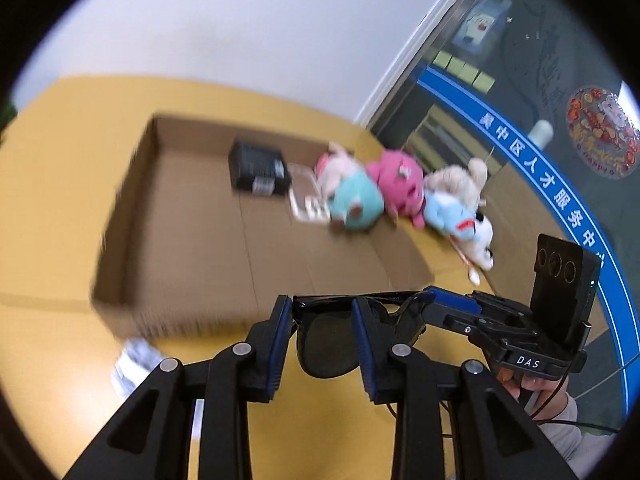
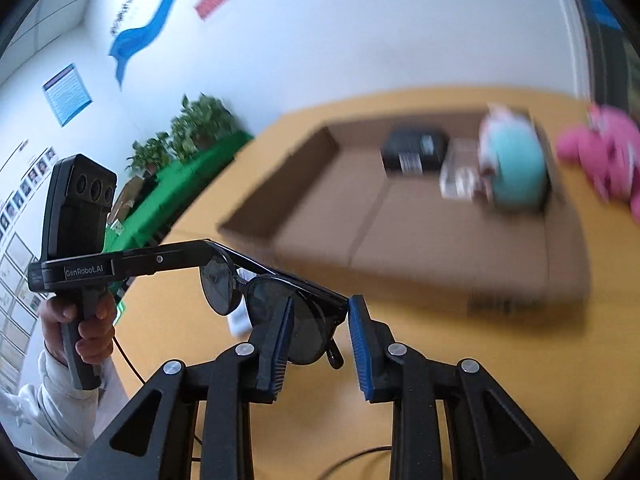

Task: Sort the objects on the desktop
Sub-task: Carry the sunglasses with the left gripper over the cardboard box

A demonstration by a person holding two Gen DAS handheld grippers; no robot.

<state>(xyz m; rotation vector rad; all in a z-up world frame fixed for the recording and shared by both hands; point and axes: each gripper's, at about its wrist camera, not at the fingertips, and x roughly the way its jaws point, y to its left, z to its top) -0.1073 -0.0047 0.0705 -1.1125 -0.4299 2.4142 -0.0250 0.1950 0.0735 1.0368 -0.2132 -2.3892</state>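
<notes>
Black sunglasses (image 1: 324,340) hang above the yellow table (image 1: 60,200), held between both grippers. My left gripper (image 1: 322,320) is shut on one dark lens, its blue pads against the frame. My right gripper (image 2: 320,332) is shut on the other lens of the sunglasses (image 2: 276,296). Each gripper also shows in the other's view: the right gripper (image 1: 428,296) at the far end of the frame, the left gripper (image 2: 200,252) reaching in from the left. Beyond stands an open shallow cardboard box (image 1: 200,220), also seen as the box (image 2: 440,232).
In the box lie a black carton (image 1: 258,168), a clear plastic pack (image 1: 306,196) and a teal plush (image 1: 356,200) at its right end. A pink plush (image 1: 400,184), a beige one (image 1: 456,178) and a blue-white one (image 1: 460,216) lie beside it. Crumpled white paper (image 1: 132,364) lies at the near left.
</notes>
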